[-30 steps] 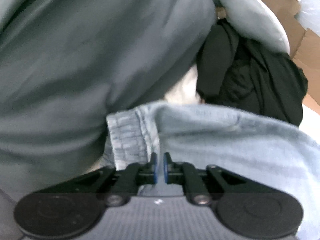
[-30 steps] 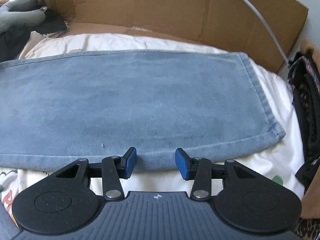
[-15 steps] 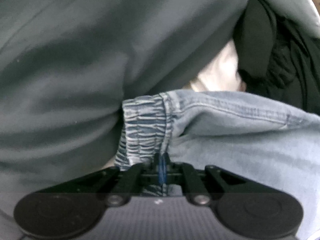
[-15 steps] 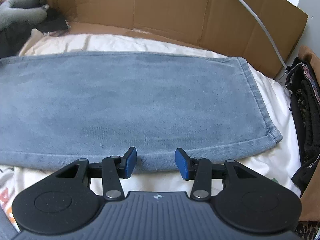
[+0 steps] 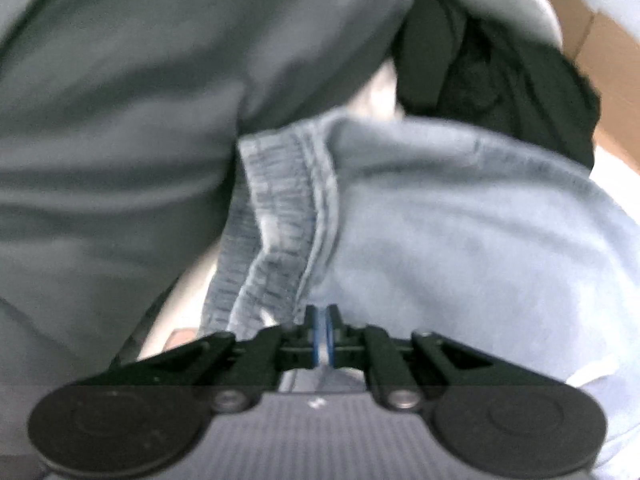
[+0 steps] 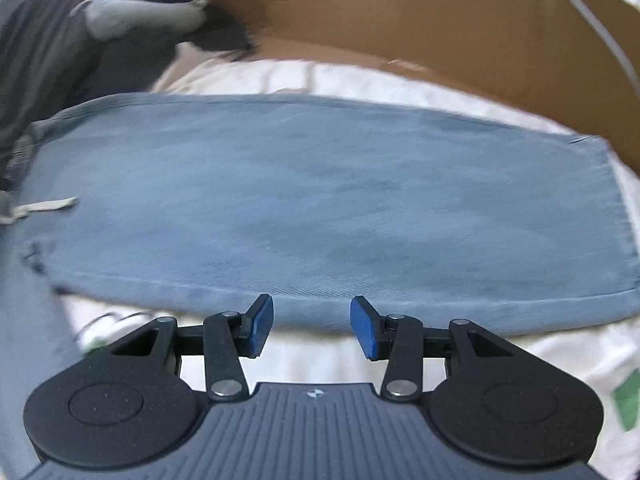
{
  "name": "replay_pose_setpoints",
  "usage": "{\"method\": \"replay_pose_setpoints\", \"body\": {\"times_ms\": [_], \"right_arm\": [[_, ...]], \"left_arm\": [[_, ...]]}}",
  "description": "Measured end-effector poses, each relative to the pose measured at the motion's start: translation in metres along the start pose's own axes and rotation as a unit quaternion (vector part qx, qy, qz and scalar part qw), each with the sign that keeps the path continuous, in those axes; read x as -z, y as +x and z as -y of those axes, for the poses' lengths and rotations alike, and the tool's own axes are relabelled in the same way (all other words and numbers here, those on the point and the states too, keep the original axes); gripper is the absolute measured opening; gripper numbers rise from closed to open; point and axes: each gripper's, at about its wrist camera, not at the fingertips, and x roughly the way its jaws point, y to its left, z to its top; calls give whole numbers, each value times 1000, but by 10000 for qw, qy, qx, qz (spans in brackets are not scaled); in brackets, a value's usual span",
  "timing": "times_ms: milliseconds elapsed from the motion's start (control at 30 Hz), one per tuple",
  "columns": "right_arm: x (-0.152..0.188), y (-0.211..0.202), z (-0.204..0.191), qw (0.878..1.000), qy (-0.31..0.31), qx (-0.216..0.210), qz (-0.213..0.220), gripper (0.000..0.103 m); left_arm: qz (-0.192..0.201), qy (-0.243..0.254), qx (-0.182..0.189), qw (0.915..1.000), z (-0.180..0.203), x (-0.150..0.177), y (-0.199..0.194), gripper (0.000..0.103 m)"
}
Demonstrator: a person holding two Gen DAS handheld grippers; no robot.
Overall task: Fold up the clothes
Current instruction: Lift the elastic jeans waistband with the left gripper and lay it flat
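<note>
Denim, pale blue: the jeans (image 6: 320, 208) lie flat and already doubled lengthwise on the white bed sheet (image 6: 568, 360), hem end to the right, a cardboard wall (image 6: 400, 20) behind them. The left tongs (image 5: 321, 330) are clamped shut on the fabric beside the elastic waistband (image 5: 276, 232), which looks raised off the sheet. The right tongs (image 6: 312, 326) hover spread apart and empty just over the near long edge. To my eye the crosswise folds are yet to come; only the waist end has been taken up.

Jeans (image 6: 320, 204) light blue; finger pads (image 6: 260, 326) blue; cardboard (image 6: 400, 12) brown; sheet (image 6: 520, 368) white
</note>
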Motion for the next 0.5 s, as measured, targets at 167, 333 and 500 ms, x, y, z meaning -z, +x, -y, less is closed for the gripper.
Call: {"method": "replay_pose_setpoints", "body": {"times_ms": [167, 333, 500], "right_arm": [[1, -3, -24, 9991, -247, -348, -61, 50], [3, -5, -35, 9977, -442, -496, -110, 51], [4, -6, -42, 9962, -563, -653, -148, 51]], "left_arm": [[-15, -47, -156, 9999, -16, 2, 26, 3], [17, -57, -232, 9997, -21, -6, 25, 3], [182, -112, -198, 9996, -28, 0, -5, 9]]}}
